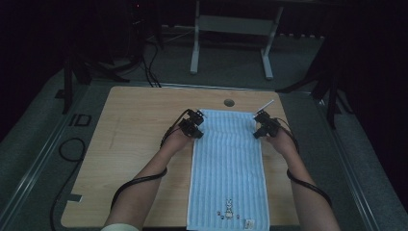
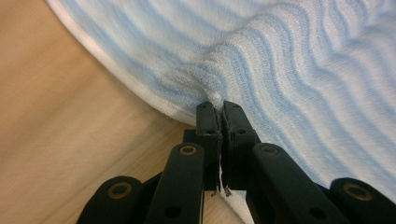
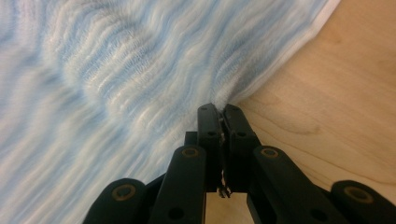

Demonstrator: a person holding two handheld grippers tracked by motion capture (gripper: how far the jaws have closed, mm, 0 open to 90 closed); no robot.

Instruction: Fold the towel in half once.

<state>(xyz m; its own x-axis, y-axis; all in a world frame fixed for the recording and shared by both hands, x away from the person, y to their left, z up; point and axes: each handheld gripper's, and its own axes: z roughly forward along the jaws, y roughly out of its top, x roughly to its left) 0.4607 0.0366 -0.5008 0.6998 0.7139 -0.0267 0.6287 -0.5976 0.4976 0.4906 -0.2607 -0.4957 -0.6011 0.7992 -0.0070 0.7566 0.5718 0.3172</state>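
A light blue striped towel [image 1: 227, 168] lies lengthwise down the middle of the wooden table [image 1: 125, 144], with a small embroidered figure near its front end. My left gripper [image 1: 198, 130] sits at the towel's left edge near the far end. In the left gripper view its jaws are shut on a pinched fold of the towel [image 2: 261, 60] at its white hem. My right gripper [image 1: 259, 129] is at the right edge opposite. Its jaws pinch the bunched towel [image 3: 140, 84] edge too.
A round cable hole [image 1: 229, 102] lies in the table just beyond the towel. Grey table legs [image 1: 195, 48] stand on the floor behind. Cables [image 1: 72, 149] trail on the left and from both grippers. Bare wood [image 1: 144, 110] flanks the towel on both sides.
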